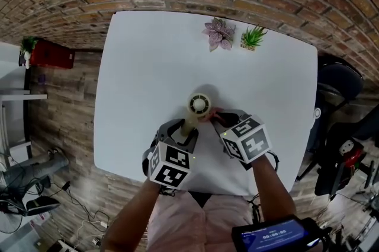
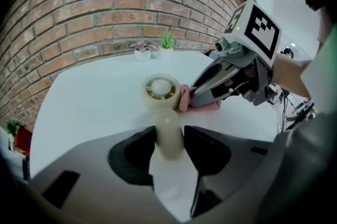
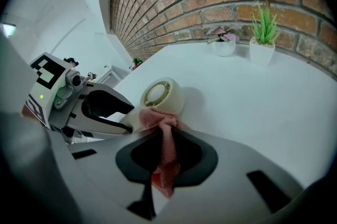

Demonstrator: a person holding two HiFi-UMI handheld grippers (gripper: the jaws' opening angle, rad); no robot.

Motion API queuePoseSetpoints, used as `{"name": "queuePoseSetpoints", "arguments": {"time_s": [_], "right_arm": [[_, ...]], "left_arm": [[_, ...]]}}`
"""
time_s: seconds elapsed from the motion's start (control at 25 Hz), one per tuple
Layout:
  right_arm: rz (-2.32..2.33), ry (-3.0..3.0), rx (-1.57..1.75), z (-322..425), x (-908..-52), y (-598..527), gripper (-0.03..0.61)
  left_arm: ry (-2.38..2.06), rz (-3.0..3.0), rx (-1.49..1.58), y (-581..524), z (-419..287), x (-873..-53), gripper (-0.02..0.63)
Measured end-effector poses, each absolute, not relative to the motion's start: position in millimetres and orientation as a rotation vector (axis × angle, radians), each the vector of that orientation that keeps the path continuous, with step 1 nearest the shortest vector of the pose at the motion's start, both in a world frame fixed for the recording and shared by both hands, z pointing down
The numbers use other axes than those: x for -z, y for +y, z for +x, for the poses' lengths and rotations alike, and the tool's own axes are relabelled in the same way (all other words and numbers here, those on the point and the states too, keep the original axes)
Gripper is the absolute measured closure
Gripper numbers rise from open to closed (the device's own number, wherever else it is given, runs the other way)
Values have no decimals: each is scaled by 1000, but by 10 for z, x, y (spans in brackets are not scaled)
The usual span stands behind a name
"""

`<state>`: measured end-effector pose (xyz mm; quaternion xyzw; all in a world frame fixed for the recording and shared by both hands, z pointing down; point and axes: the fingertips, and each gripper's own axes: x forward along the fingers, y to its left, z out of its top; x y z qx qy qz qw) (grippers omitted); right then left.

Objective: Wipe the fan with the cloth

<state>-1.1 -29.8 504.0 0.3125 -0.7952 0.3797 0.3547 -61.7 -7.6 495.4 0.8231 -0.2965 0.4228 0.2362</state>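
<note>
The fan (image 2: 161,90) is clamped at its handle by the left gripper (image 2: 168,150), while the pink cloth (image 3: 158,118), pinched in the right gripper (image 3: 166,159), is pressed against its head over the white counter (image 1: 148,55).

Pink plant (image 1: 218,33) stands beside green plant (image 1: 253,37) on white table (image 1: 148,67)

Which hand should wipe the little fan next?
Right, probably. The right gripper is shut on the pink cloth, which already touches the fan; the left gripper clamps its handle.
</note>
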Motion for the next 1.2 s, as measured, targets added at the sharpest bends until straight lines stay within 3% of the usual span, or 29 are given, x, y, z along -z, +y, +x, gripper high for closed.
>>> {"name": "queuePoseSetpoints", "arguments": {"time_s": [1.2], "right_arm": [[792, -2019, -866, 177, -5030, -629, 543]], "left_arm": [[-799, 2257, -1158, -83, -611, -4949, 430]]}}
